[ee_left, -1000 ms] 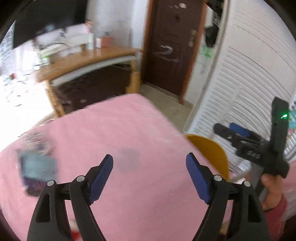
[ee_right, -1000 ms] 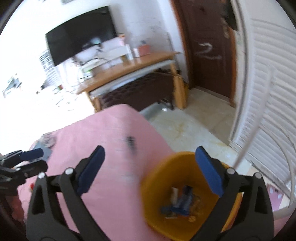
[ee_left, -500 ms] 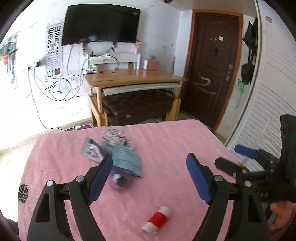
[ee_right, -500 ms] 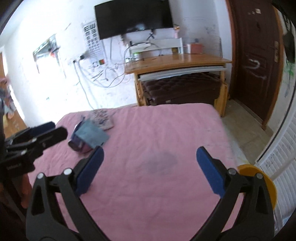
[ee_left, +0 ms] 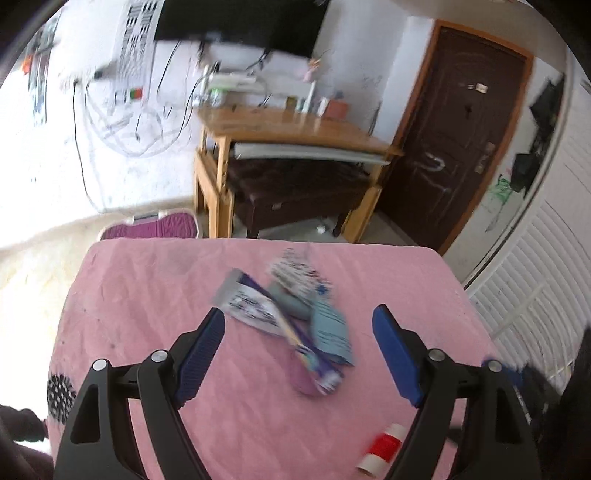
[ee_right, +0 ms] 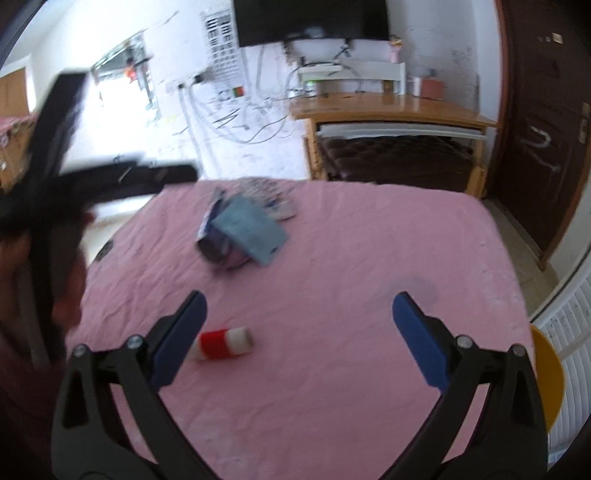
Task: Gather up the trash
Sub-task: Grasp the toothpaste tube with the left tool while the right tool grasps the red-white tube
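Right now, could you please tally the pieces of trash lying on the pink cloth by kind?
Flat printed wrappers in the pile: 3 — purple and white foil sachet, pale blue paper packet, white patterned wrapper.
Small red and white cylinder, lying apart: 1.
Total: 4. The pile is blurred and overlapping, so more could be hidden.

Daylight floods in from the left, washing the white wall point(ee_left: 44, 155) and the window point(ee_right: 122, 74) out to glare. The pink bed point(ee_right: 351, 258) is evenly lit, its shadows faint. Motion blur smears the wrappers point(ee_left: 295, 314) and the television point(ee_left: 236, 22). Both views bow outward, with dark corners at the fisheye rim.
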Demonstrator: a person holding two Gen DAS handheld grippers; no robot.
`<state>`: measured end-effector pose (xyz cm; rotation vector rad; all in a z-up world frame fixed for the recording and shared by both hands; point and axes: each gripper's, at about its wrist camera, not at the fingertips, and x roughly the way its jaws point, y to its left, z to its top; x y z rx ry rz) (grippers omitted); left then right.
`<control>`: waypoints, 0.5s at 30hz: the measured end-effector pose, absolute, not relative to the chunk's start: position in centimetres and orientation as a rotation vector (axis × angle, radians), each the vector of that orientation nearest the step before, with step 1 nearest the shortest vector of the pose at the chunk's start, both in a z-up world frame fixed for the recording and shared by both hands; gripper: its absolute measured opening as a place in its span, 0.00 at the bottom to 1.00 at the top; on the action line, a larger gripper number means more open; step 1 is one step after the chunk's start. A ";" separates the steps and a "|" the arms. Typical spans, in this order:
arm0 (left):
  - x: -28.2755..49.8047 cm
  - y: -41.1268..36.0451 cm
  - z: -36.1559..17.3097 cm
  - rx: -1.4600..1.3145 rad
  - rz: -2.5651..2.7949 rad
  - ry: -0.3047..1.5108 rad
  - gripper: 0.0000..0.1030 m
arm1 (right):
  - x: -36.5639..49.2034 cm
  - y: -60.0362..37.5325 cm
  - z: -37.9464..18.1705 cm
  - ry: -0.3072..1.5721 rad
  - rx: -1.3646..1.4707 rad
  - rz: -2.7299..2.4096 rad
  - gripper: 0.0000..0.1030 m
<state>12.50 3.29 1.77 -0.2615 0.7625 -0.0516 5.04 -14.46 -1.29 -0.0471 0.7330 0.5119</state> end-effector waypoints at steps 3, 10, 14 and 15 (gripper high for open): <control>14.4 4.8 0.6 -0.320 -0.068 0.848 0.75 | 4.4 -13.2 -1.9 0.752 -0.067 0.565 0.94; 16.7 5.0 -2.1 -0.320 -0.041 0.952 0.74 | 3.7 -11.5 -3.3 0.788 -0.075 0.634 0.94; 18.4 5.1 -3.2 -0.345 0.003 0.989 0.55 | 3.8 -11.5 -3.4 0.793 -0.067 0.640 0.94; 18.6 5.1 -3.5 -0.356 0.008 0.995 0.48 | 3.7 -11.4 -3.4 0.790 -0.069 0.645 0.94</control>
